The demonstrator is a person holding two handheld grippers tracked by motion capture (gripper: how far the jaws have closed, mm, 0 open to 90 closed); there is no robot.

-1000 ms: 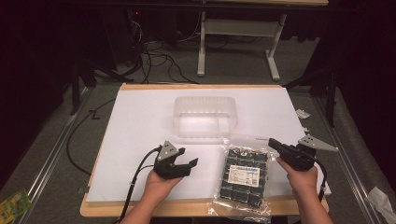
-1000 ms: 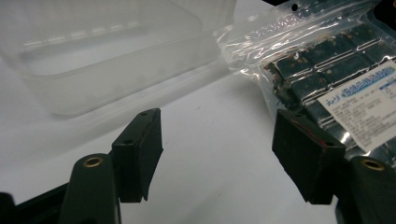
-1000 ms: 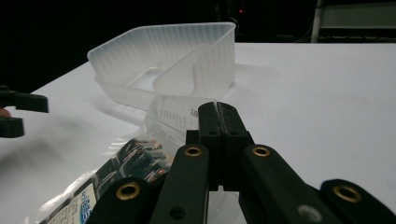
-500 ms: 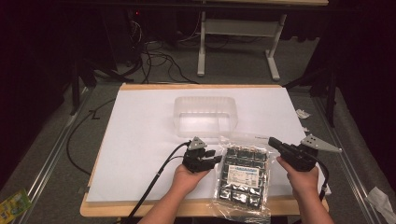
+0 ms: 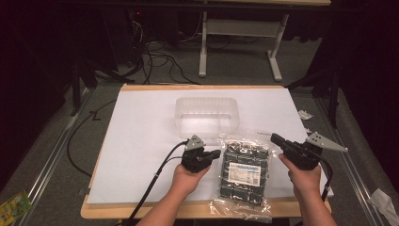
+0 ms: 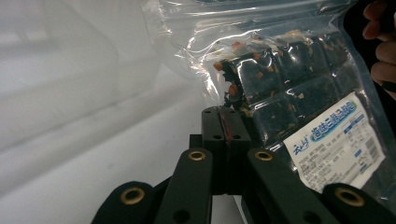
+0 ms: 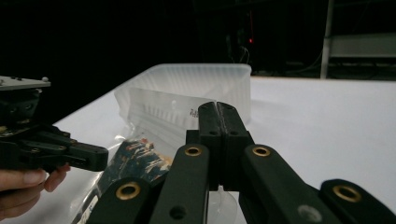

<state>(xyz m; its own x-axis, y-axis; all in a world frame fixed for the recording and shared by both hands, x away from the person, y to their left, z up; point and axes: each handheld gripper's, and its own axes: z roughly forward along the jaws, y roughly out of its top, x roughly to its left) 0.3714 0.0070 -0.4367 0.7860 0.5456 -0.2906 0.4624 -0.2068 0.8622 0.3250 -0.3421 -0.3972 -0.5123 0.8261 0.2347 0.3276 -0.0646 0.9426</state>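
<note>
Both sets of fingers are clenched on nothing: left gripper nearly touches the packet lengthwise down lower centre (right gripper similarly close).

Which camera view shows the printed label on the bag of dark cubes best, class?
The left gripper view: the label is close, large, with blue print visible on the bag. The high view shows it small and unreadable. The right gripper view shows the bag's near end from low down; no label can be made out.

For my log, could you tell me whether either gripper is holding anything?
Nothing is held: the left gripper and right gripper are both shut empty beside the snack bag.
</note>
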